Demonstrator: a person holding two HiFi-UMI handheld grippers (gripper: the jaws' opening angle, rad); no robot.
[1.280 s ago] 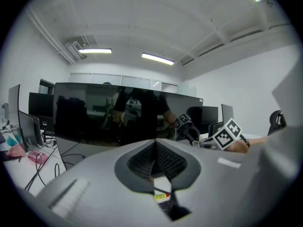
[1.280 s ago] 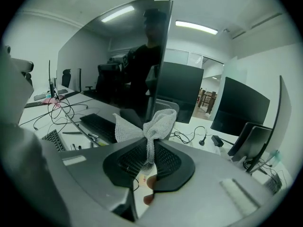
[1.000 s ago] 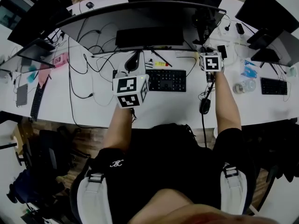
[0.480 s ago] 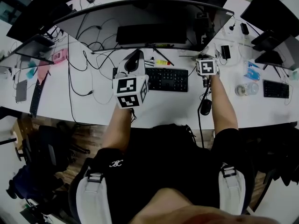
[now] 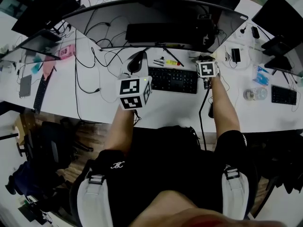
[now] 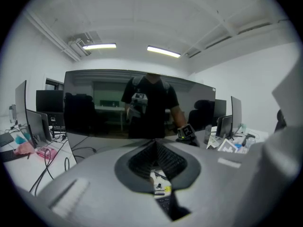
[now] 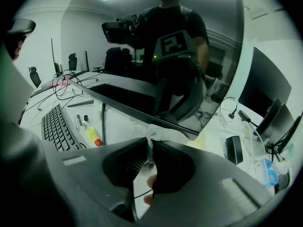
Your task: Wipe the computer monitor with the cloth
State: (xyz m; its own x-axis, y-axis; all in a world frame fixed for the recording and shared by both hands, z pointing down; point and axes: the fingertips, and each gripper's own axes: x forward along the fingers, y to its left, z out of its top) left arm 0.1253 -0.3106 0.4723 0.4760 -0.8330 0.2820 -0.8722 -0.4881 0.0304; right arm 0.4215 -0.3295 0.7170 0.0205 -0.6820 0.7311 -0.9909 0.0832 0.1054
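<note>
The wide curved monitor (image 5: 156,18) stands dark at the back of the white desk (image 5: 165,108). My right gripper (image 5: 204,59) is at its lower right corner, shut on a white cloth (image 7: 163,135) that bunches out past the fingertips, close to the screen's bottom edge. The screen (image 7: 128,60) reflects that gripper and the person. My left gripper (image 5: 136,63) hovers over the desk left of the keyboard, facing the monitor (image 6: 94,108). In the left gripper view, the left gripper (image 6: 155,143) has its jaws closed with nothing between them.
A black keyboard (image 5: 173,80) lies under the monitor, with a mouse (image 5: 210,110) at its right. Tangled cables (image 5: 90,65) cover the desk's left. A yellow tube (image 7: 93,136) and a black device (image 7: 233,149) lie near the screen. Other monitors (image 5: 279,18) stand at both sides.
The right gripper with the cloth has edged a little left, nearer the monitor's lower corner. The left gripper has hardly moved. The head view has shifted.
</note>
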